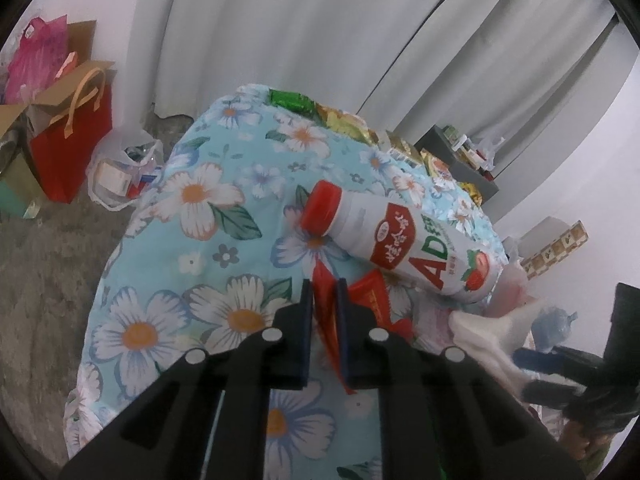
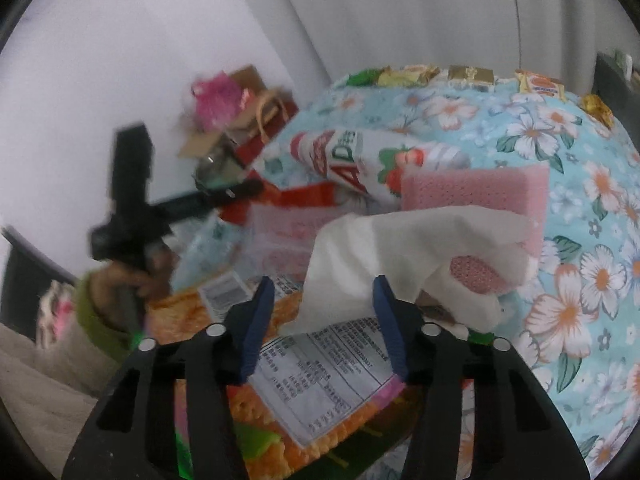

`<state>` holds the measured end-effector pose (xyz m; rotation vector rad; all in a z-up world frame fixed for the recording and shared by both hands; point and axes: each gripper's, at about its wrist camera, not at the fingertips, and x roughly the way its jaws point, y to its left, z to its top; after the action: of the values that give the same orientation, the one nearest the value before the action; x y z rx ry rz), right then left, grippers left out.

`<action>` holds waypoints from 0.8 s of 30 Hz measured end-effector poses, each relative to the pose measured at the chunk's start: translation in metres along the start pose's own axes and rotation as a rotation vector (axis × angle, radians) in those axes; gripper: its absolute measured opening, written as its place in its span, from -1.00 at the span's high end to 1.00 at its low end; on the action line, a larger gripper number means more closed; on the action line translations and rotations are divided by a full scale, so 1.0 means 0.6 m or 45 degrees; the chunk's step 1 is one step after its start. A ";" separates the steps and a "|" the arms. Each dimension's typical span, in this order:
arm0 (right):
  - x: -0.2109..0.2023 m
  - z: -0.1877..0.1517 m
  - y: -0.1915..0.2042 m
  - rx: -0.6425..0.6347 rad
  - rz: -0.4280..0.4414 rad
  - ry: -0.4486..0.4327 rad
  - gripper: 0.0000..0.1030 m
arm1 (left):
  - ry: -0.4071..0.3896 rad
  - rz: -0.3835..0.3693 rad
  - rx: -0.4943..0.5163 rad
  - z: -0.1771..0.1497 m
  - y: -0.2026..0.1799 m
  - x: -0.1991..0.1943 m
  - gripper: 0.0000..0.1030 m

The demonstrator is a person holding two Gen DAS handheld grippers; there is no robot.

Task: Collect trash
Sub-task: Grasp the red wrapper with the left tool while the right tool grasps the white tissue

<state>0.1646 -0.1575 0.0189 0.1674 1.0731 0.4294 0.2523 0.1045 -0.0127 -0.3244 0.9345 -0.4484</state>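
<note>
Left tongs (image 1: 325, 300) nearly shut, pinching a red wrapper (image 1: 326, 320) between the pads, near edge of a floral-clothed worktop (image 1: 168, 248). Right tongs (image 2: 324, 320) partly open, bracketing the near corner of a white tissue (image 2: 400, 248); whether the pads press on it cannot be told.

Trash heaped at the near side: bottle (image 1: 404, 244) with a red cap lying on its side just beyond the wrapper, pink sponge (image 2: 476, 188) partly under the tissue, printed snack packet (image 2: 320, 372) below the right tongs. More small wrappers (image 2: 472, 74) lined along the far edge.

Handling, as a judgement: wrapper and tissue light, limp, likely to slip or tear, so best pinched well in from the edge. Bottle rigid, round, probably prone to rolling; a grip across the body near the neck looks safest. Sponge soft, compressible.

Containers: on the floor to the far left, a white plastic bag (image 1: 120, 172) standing open with mixed packaging inside, beside a red paper bag (image 1: 72, 140) whose contents cannot be made out.
</note>
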 end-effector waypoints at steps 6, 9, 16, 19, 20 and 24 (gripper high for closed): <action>0.007 -0.003 -0.015 0.076 -0.032 0.026 0.84 | -0.031 -0.016 -0.002 0.000 0.001 -0.015 0.82; -0.007 -0.005 -0.016 0.099 -0.038 -0.013 0.92 | -0.051 -0.018 -0.005 0.000 0.002 -0.023 0.83; -0.063 0.005 -0.024 0.177 0.011 -0.157 0.94 | -0.161 -0.042 -0.013 0.007 0.001 -0.063 0.84; -0.088 0.012 -0.025 0.201 0.038 -0.222 0.95 | -0.218 -0.066 -0.015 0.010 -0.001 -0.084 0.84; -0.102 0.015 -0.025 0.204 0.044 -0.255 0.94 | -0.239 -0.068 -0.011 0.012 -0.002 -0.090 0.85; -0.141 0.027 -0.024 0.206 0.064 -0.348 0.95 | -0.297 -0.065 0.003 0.015 -0.010 -0.113 0.85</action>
<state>0.1480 -0.2046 0.0908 0.3868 0.8350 0.3530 0.2235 0.1342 0.0422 -0.3902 0.6996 -0.4481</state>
